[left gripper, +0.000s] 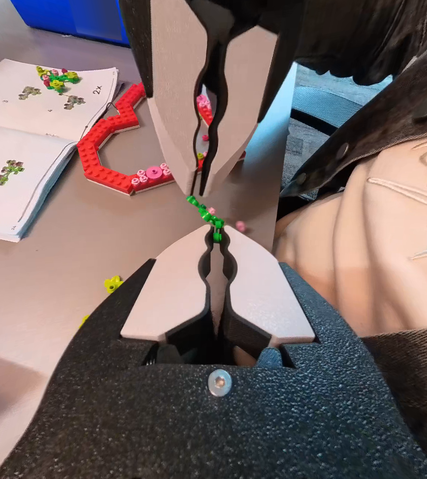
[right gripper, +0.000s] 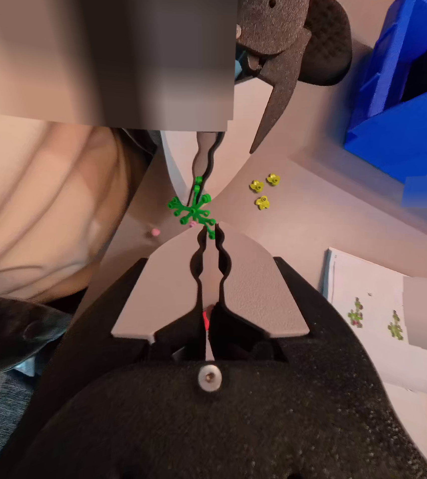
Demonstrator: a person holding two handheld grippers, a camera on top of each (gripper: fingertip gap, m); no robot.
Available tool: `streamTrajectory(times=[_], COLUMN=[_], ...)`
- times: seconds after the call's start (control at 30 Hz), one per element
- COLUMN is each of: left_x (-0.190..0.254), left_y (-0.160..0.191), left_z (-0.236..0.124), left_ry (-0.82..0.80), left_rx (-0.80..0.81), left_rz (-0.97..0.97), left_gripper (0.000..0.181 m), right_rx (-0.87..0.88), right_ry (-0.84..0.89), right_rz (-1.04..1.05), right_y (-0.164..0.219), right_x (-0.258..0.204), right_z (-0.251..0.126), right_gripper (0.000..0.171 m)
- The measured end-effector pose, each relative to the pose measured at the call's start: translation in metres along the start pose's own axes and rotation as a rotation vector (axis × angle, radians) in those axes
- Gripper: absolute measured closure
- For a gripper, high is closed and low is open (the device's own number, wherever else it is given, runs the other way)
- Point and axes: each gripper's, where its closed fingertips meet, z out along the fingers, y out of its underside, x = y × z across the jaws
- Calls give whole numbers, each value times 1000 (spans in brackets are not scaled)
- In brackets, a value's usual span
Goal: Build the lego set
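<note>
Both claws are pinching the green sprig [left gripper: 205,215] between them above the table [left gripper: 82,248], near its edge: the left claw [left gripper: 216,234] is gripping one end, and the right claw [right gripper: 210,230] is clamping the opposite end, tips nearly closed.

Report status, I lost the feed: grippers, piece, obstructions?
Left gripper and right gripper both shut on green leaf piece, held above table. Nothing blocking.

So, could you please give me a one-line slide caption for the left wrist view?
Both grippers pinch opposite ends of a green leaf piece above the table, left gripper near, right gripper opposite.
</note>
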Motion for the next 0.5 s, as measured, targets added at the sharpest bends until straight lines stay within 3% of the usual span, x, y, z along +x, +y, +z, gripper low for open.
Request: streamTrajectory(times=[0.1,0.2,0.27,0.37,0.5], left_x=[-10,-24,-26,-34,-48], left_y=[5,20,25,19,19], left_z=[1,7,12,17,17], left_ry=[-22,-25,35,78,-9], left_rx=[-40,-115,-127,-63,-47], left_rz=[-74,-264,-415,-599,-605], left_gripper=[177,177,174,152,138], right_rx=[8,-58,-89,-107,100], right_ry=[-27,-19,3,152,416], right_rz=[82,199,334,546,654], right_y=[7,25,34,48,53], right_x=[8,15,13,12,18], right_z=[-1,-2,-8,-18,-42], right_gripper=[166,165,152,130,130])
